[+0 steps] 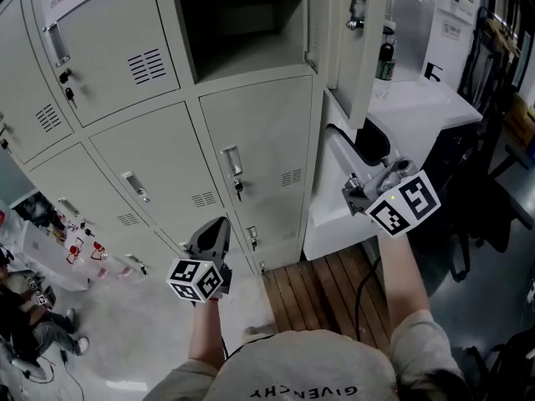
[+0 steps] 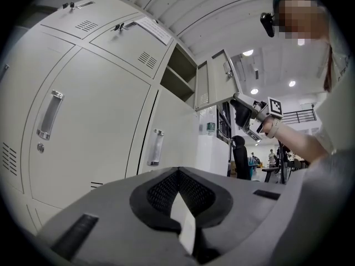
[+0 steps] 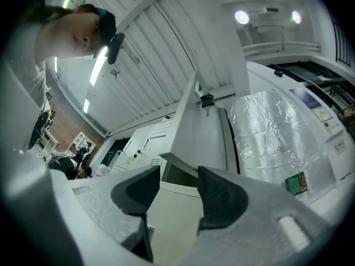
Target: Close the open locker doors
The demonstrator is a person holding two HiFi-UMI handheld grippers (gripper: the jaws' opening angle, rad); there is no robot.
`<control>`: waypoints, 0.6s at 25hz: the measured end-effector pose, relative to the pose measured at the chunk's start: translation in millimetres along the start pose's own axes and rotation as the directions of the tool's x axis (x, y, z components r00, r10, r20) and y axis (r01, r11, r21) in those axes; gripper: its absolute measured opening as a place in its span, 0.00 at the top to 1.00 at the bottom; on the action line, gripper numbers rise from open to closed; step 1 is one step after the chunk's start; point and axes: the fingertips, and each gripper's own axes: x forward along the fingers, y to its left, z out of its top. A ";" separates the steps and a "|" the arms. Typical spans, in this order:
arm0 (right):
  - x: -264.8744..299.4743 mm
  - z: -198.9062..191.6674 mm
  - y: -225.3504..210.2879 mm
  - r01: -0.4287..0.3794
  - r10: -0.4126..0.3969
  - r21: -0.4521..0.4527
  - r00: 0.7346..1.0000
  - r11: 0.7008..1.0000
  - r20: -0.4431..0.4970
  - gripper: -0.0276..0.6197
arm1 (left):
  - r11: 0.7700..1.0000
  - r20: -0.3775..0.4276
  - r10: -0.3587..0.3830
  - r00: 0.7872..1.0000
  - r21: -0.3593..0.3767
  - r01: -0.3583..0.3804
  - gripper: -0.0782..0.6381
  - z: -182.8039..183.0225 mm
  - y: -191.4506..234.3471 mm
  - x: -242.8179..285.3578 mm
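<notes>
The grey lockers fill the left of the head view. The top right compartment stands open and empty, its door swung out to the right. All other doors in view are closed. My right gripper hangs open, low beside that open door and not touching it; the right gripper view shows the door and compartment past its parted jaws. My left gripper is shut and empty, pointing at the lower closed doors. The left gripper view shows the open door up at the right.
A white counter with a dark bottle stands right of the lockers, with a black chair below it. Wooden planks cover the floor near my feet. Keys hang in a lower lock. A person sits at the lower left.
</notes>
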 end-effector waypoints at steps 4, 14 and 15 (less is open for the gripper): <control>17.5 -7.3 16.0 -0.044 0.044 -0.014 0.999 0.999 -0.008 0.65 | 1.000 -0.003 -0.001 1.000 -0.002 0.001 0.90 -1.1 7.5 -1.0; 78.8 -36.9 57.7 -0.144 0.142 -0.050 0.989 0.988 -0.028 0.65 | 0.998 0.016 0.062 0.998 0.004 -0.062 0.90 9.0 60.6 -22.8; 85.6 -40.5 61.3 -0.149 0.148 -0.050 0.989 0.988 -0.030 0.65 | 0.998 0.018 0.067 0.998 0.004 -0.067 0.90 9.9 66.5 -25.5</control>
